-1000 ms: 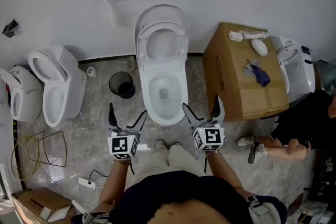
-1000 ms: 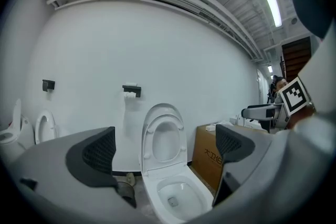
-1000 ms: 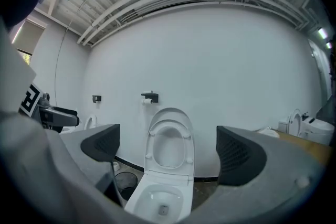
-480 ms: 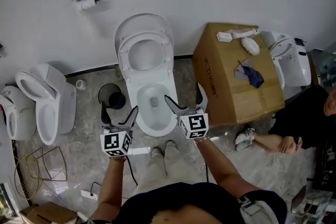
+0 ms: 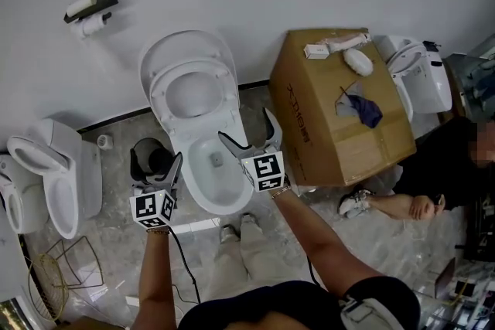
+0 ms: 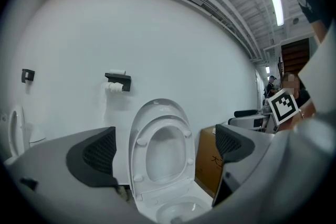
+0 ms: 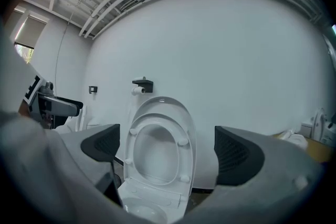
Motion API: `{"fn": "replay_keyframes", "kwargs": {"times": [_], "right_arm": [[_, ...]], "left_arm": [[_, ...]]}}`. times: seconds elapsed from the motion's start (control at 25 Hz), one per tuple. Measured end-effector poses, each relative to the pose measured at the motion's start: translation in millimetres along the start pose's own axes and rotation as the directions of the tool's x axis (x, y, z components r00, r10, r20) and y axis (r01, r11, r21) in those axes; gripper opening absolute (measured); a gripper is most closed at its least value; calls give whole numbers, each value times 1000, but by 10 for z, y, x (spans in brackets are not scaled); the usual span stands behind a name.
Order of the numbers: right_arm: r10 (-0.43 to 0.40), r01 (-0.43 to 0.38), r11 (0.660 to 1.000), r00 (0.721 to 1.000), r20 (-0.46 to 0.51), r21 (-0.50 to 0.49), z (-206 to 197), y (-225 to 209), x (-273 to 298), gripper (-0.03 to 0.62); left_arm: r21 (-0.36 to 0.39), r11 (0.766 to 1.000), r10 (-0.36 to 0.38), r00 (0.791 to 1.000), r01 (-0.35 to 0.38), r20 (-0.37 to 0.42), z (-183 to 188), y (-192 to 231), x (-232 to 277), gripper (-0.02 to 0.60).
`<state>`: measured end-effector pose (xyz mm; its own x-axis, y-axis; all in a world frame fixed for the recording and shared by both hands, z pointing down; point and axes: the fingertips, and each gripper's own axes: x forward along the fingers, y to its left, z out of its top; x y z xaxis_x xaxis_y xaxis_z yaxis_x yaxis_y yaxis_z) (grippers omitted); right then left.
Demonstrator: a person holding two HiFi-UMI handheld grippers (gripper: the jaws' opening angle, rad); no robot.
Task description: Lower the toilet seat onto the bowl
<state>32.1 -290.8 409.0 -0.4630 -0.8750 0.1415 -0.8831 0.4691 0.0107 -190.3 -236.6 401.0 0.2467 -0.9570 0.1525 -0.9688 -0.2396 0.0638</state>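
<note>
A white toilet stands against the wall with its seat (image 5: 192, 93) (image 6: 161, 152) (image 7: 157, 152) and lid raised upright. The open bowl (image 5: 213, 174) lies below them. My left gripper (image 5: 158, 171) is open at the bowl's left side, nothing between its fingers. My right gripper (image 5: 249, 137) is open above the bowl's right rim, also empty. In both gripper views the raised seat shows between the spread jaws, some way ahead.
A large cardboard box (image 5: 336, 108) with small items on top stands right of the toilet. A black bin (image 5: 148, 160) sits left of the bowl. Two more toilets (image 5: 54, 174) stand at far left, another (image 5: 421, 77) behind the box. A paper holder (image 5: 89, 11) hangs on the wall. A seated person (image 5: 433, 189) is at right.
Both grippers have moved forward toward the toilet; the right one has come over the bowl's right rim. The head camera has shifted, sliding the scene leftward. Seat still upright.
</note>
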Motion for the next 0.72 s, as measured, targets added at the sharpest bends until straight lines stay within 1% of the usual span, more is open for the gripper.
{"fn": "replay_keyframes", "kwargs": {"times": [0.12,0.36,0.52,0.64,0.72], "right_arm": [[1,-1,1000,1000,-6,-8,-52,-93,225,555],[24,-24,999,1000,-4,-30,-102,-220,730,554],[27,-28,999,999,-24,-32,-204,-359,1087,551],[25,-26,999,999,-47,-27,-312,-466,1347,541],[32,-34,999,998,-58,-37,-362,-516,1550,527]], "left_arm": [[11,1000,-18,1000,18,0,-6,49,256,563],[-7,999,-45,999,45,12,-2,193,789,563],[19,998,-64,998,64,-9,-93,271,1204,563],[4,998,-66,998,66,-22,-173,358,1510,563],[11,998,-62,998,62,-27,-193,446,1707,563]]}}
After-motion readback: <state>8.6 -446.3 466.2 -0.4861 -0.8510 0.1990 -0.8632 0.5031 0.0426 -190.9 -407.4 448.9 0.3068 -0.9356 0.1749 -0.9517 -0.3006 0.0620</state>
